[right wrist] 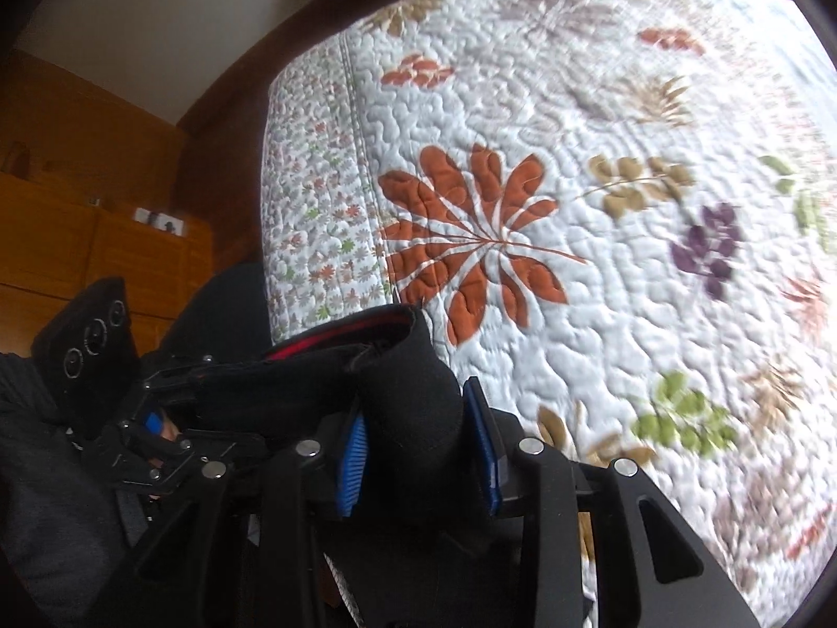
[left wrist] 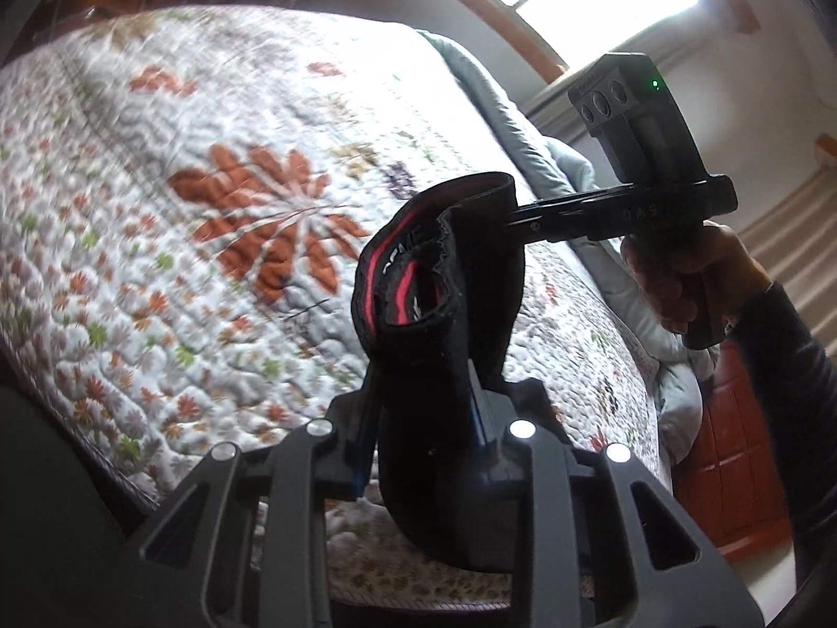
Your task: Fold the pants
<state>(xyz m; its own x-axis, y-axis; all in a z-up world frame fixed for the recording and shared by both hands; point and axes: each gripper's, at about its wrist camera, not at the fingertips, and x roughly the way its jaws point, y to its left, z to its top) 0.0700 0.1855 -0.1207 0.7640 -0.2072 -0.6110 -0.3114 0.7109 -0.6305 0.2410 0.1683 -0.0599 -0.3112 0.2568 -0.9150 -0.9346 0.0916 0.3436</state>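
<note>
Black fabric pants with red-striped waistband held above white floral quilted bedspread, clamped between left gripper and right gripper blue pads.

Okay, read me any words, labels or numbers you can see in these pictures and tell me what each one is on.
"...AME": pale letters, partly hidden, on the red-striped waistband of the black pants.
"DAS...", faint and uncertain: embossed on the right gripper body.
Small print above the three round buttons: too blurred to read.
Quilt: leaf pattern only, no text.
</note>
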